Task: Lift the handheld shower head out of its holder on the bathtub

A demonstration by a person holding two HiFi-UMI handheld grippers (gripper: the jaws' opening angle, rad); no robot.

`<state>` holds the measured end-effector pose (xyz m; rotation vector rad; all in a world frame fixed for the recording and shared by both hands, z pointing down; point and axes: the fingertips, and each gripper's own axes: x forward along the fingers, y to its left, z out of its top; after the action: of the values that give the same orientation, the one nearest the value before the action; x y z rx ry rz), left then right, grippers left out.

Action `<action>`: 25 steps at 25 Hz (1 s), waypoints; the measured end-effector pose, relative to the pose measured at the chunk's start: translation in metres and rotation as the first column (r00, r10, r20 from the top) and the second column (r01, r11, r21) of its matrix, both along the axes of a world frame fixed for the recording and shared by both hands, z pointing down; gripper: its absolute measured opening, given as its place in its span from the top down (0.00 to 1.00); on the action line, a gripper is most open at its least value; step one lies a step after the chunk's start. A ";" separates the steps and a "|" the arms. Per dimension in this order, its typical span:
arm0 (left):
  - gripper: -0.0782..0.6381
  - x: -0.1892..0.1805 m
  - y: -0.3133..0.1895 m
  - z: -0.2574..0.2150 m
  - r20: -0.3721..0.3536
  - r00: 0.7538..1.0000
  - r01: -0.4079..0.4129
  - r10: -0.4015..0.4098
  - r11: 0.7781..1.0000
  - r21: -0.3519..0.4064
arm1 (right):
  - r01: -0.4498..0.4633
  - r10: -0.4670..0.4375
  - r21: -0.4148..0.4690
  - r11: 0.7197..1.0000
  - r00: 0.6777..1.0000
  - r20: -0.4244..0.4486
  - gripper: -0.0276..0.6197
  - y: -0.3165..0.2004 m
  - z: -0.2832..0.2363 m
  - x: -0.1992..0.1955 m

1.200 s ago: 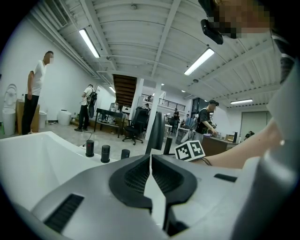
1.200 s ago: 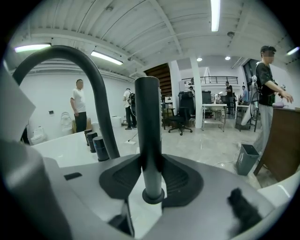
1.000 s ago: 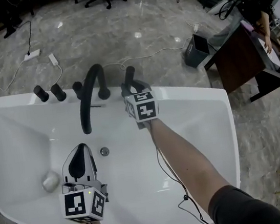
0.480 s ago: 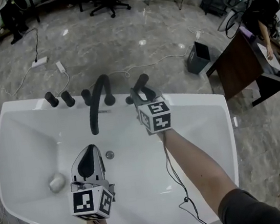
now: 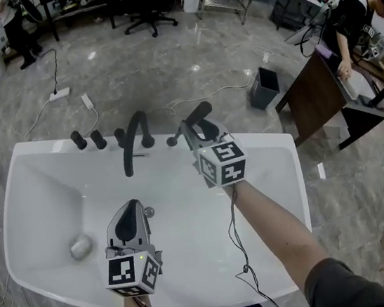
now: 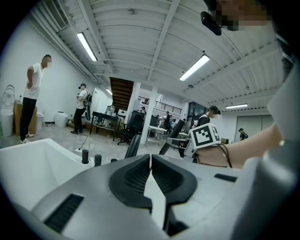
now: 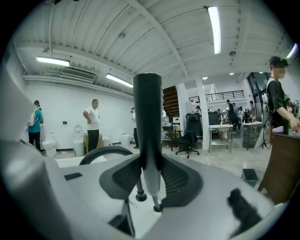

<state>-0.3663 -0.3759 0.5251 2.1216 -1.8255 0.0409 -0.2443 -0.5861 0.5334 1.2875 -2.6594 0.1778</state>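
Observation:
The black handheld shower head (image 5: 200, 112) is clamped between the jaws of my right gripper (image 5: 192, 131) and held above the back rim of the white bathtub (image 5: 280, 172). In the right gripper view its handle (image 7: 147, 117) stands upright in my right gripper (image 7: 151, 173), and a silver hose end (image 7: 151, 187) runs down from it to the rim. Its small black holder (image 5: 171, 143) sits on the rim just left of it. My left gripper (image 5: 130, 209) hovers over the tub, its jaws together with nothing between them (image 6: 150, 176).
A black arched faucet (image 5: 133, 140) and three black knobs (image 5: 96, 139) stand on the back rim. A drain (image 5: 147, 211) and a grey lump (image 5: 81, 246) lie in the tub. Beyond are a grey bin (image 5: 263, 79), a brown desk (image 5: 318, 92), floor cables and people.
Both grippers have risen. The right one has carried the shower head up and away from the tub rim; the left has stayed shut.

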 end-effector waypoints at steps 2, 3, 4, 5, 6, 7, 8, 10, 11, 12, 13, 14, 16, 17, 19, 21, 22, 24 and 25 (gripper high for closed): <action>0.86 0.009 0.013 -0.008 -0.007 1.000 0.001 -0.001 1.000 -0.003 | 0.013 -0.013 0.020 1.000 1.000 0.009 0.74 0.018 -0.021 0.008; 0.86 0.013 0.019 -0.012 -0.009 1.000 0.000 0.000 1.000 -0.007 | 0.018 -0.018 0.027 0.999 1.000 0.014 0.74 0.027 -0.029 0.013; 0.86 0.018 0.024 -0.017 -0.009 1.000 -0.004 0.004 1.000 -0.009 | 0.021 -0.022 0.033 0.999 1.000 0.022 0.74 0.036 -0.038 0.017; 0.86 0.023 0.028 -0.022 -0.007 1.000 -0.010 0.010 1.000 -0.009 | 0.022 -0.023 0.036 0.999 0.999 0.030 0.74 0.043 -0.045 0.022; 0.86 0.028 0.032 -0.028 -0.003 1.000 -0.017 0.017 1.000 -0.007 | 0.021 -0.022 0.038 0.999 0.999 0.037 0.74 0.050 -0.053 0.027; 0.86 0.034 0.035 -0.034 0.003 1.000 -0.024 0.024 1.000 -0.003 | 0.019 -0.020 0.039 0.999 0.999 0.042 0.74 0.057 -0.059 0.032; 0.86 0.039 0.038 -0.041 0.008 1.000 -0.028 0.028 1.000 0.002 | 0.016 -0.018 0.039 0.999 0.999 0.046 0.74 0.064 -0.066 0.038; 0.86 0.048 0.045 -0.055 0.014 1.000 -0.027 0.026 1.000 0.015 | 0.013 -0.016 0.038 0.999 0.998 0.066 0.74 0.078 -0.078 0.050; 0.86 0.051 0.048 -0.061 0.016 1.000 -0.023 0.022 1.000 0.022 | 0.012 -0.015 0.036 0.999 0.996 0.084 0.74 0.086 -0.084 0.056; 0.86 0.053 0.053 -0.067 0.017 1.000 -0.018 0.018 0.999 0.027 | 0.011 -0.014 0.032 0.999 0.995 0.103 0.74 0.093 -0.089 0.062; 0.86 0.056 0.058 -0.073 0.019 1.000 -0.015 0.014 0.999 0.032 | 0.008 -0.011 0.026 1.000 0.993 0.119 0.74 0.101 -0.093 0.069; 0.86 0.059 0.064 -0.078 0.019 1.000 -0.012 0.012 0.999 0.037 | 0.003 -0.006 0.021 1.000 0.991 0.131 0.74 0.109 -0.096 0.076; 0.86 0.066 0.075 -0.088 0.019 1.000 -0.007 0.006 0.999 0.050 | -0.010 0.007 0.016 1.000 0.989 0.149 0.74 0.123 -0.103 0.091; 0.86 0.069 0.080 -0.094 0.018 1.000 -0.004 0.003 0.998 0.056 | -0.014 0.011 0.017 1.000 0.987 0.158 0.74 0.130 -0.108 0.098; 0.86 0.077 0.093 -0.104 0.019 1.000 0.002 -0.003 0.998 0.063 | -0.017 0.013 0.024 1.000 0.985 0.171 0.74 0.144 -0.120 0.113; 0.86 0.084 0.105 -0.113 0.024 1.000 0.007 -0.008 0.998 0.066 | -0.014 0.007 0.038 0.999 0.984 0.177 0.74 0.159 -0.133 0.127; 0.86 0.088 0.110 -0.116 0.025 1.000 0.008 -0.010 0.998 0.069 | -0.012 0.003 0.047 0.999 0.984 0.181 0.74 0.166 -0.140 0.133; 0.86 0.096 0.119 -0.123 0.027 1.000 0.010 -0.012 0.997 0.076 | -0.005 -0.008 0.069 0.998 0.982 0.187 0.74 0.180 -0.154 0.145; 0.86 0.100 0.123 -0.126 0.030 0.999 0.010 -0.013 0.997 0.080 | 0.001 -0.016 0.083 0.997 0.982 0.188 0.74 0.187 -0.161 0.150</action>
<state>-0.2659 -0.2532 0.3989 2.1754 -1.8858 -0.0026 -0.0943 -0.3992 0.3721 1.3458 -2.8589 0.2006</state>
